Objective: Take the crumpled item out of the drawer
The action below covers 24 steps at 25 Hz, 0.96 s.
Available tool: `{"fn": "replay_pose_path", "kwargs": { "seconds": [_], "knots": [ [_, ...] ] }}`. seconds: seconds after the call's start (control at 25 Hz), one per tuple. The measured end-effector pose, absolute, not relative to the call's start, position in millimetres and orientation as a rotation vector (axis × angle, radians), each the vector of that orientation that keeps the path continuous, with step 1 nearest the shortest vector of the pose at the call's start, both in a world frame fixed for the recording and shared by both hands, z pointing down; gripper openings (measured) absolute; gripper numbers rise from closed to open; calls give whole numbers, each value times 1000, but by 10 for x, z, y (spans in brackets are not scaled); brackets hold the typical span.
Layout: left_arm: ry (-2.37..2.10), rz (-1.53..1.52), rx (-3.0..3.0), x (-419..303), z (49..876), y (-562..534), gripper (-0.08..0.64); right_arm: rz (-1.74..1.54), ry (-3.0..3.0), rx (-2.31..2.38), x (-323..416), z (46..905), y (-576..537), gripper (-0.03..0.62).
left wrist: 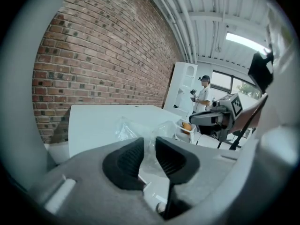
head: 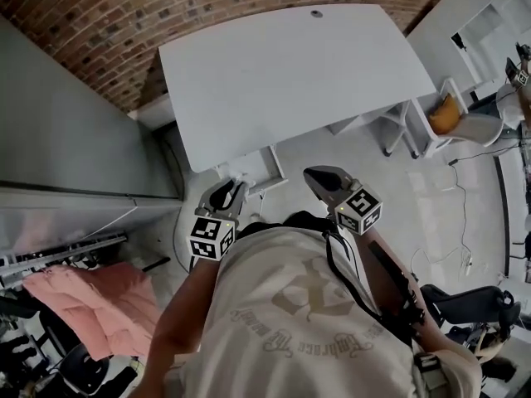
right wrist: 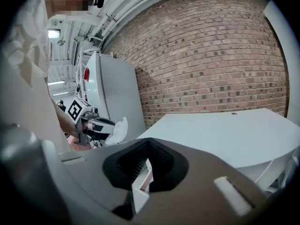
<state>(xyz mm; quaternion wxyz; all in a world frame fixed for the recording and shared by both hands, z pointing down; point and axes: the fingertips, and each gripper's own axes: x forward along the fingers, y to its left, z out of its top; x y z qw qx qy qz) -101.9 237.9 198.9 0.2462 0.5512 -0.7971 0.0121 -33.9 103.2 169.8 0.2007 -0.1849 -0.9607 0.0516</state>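
While near table edge [head: 274, 135], left hand-held gripper [left wrist: 150, 140] tight on crumpled plastic [left wrist: 123, 128], right hand-held gripper [right wrist: 148, 142] closed.

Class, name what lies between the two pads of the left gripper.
A crumpled clear plastic piece lies there, pinched by the left gripper; its loose part puffs out beyond the tips. The left gripper view shows it.

crumpled clear plastic [left wrist: 126, 128] between the left tongs [left wrist: 149, 142], white table [left wrist: 93, 121] beyond
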Motion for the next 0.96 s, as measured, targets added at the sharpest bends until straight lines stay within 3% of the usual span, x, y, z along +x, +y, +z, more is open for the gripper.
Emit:
{"fn": "replay_pose_path", "kwargs": {
  "seconds": [0.96],
  "knots": [
    [-2159, 7, 1524, -886, 1997, 2576, 83, 101, -2678, -573, -392, 1618, 1306, 8]
  ]
}}
